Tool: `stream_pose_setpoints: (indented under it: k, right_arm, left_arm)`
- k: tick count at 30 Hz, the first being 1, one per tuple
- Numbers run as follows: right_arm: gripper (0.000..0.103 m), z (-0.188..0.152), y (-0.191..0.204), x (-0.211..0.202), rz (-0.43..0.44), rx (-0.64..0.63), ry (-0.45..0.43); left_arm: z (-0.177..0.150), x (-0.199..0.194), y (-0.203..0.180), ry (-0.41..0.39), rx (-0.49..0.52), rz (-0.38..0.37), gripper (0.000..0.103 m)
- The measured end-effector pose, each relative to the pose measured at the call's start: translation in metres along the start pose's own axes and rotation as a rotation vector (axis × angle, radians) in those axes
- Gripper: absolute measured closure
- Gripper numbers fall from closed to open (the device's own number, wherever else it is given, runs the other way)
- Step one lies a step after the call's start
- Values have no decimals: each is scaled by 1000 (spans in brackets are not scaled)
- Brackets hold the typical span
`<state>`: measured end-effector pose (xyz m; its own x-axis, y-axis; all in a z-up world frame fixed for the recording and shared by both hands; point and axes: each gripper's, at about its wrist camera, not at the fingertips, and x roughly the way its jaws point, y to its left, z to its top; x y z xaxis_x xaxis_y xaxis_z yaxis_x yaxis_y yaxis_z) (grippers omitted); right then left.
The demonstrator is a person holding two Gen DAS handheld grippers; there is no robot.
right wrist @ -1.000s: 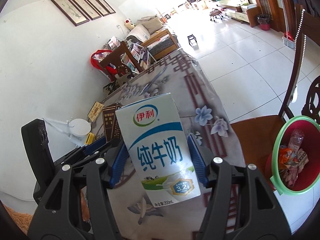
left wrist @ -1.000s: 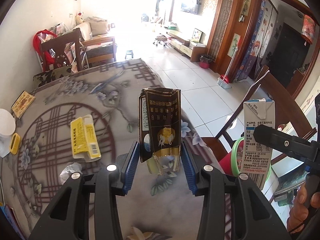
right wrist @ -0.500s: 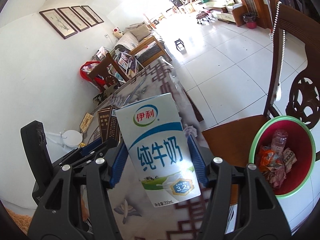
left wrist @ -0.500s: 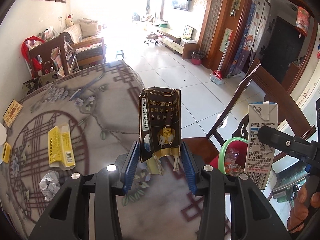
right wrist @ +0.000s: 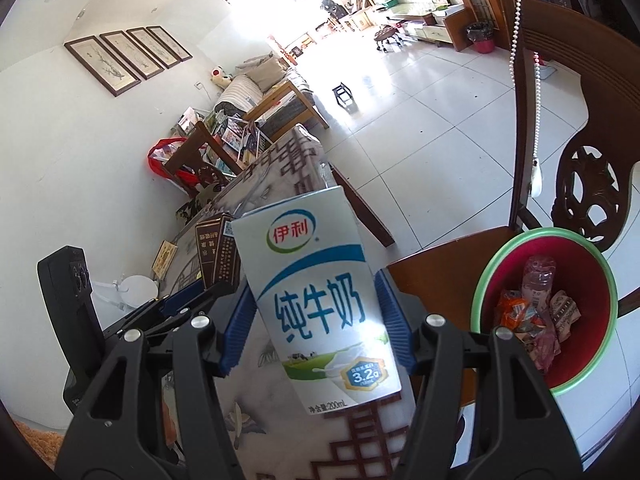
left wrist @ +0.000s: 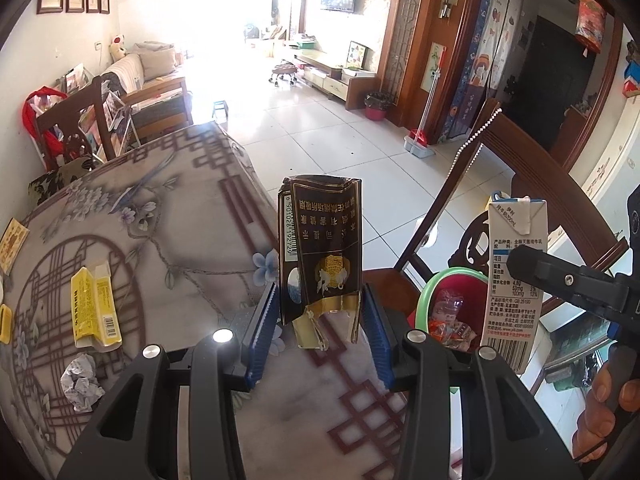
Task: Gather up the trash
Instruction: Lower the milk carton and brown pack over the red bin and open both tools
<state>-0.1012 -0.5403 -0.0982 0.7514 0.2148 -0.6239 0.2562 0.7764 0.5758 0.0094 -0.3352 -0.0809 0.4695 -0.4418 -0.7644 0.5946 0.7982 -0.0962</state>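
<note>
My left gripper [left wrist: 320,332] is shut on a crushed black and gold cigarette pack [left wrist: 322,256], held upright above the table's right edge. My right gripper [right wrist: 316,328] is shut on a white and blue milk carton [right wrist: 320,300]; the same carton [left wrist: 514,280] shows at the right of the left wrist view. A red bin with a green rim [right wrist: 548,312] stands on a wooden chair seat to the right, with wrappers and a plastic bottle inside; it also shows as the bin [left wrist: 448,300] between the two grippers. The black pack [right wrist: 218,252] peeks out left of the carton.
On the patterned tablecloth [left wrist: 160,220] lie a yellow box [left wrist: 94,308], a crumpled paper ball [left wrist: 80,376] and a small yellow item [left wrist: 5,324]. A wooden chair back [right wrist: 560,100] with a bead string rises behind the bin. A person's fingers [left wrist: 608,412] show at the right.
Both grippers have moved to the right along the table with their loads. The red bin has come closer and fuller into both views; the yellow box has slid toward the left.
</note>
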Motion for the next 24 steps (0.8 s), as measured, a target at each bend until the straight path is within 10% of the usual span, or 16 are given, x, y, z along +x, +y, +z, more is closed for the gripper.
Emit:
stream_pose_setpoints:
  k: [24]
  right_arm:
    - [46, -3, -101, -45, -160, 189, -73]
  left_arm:
    - [8, 35, -91, 61, 155, -121, 63]
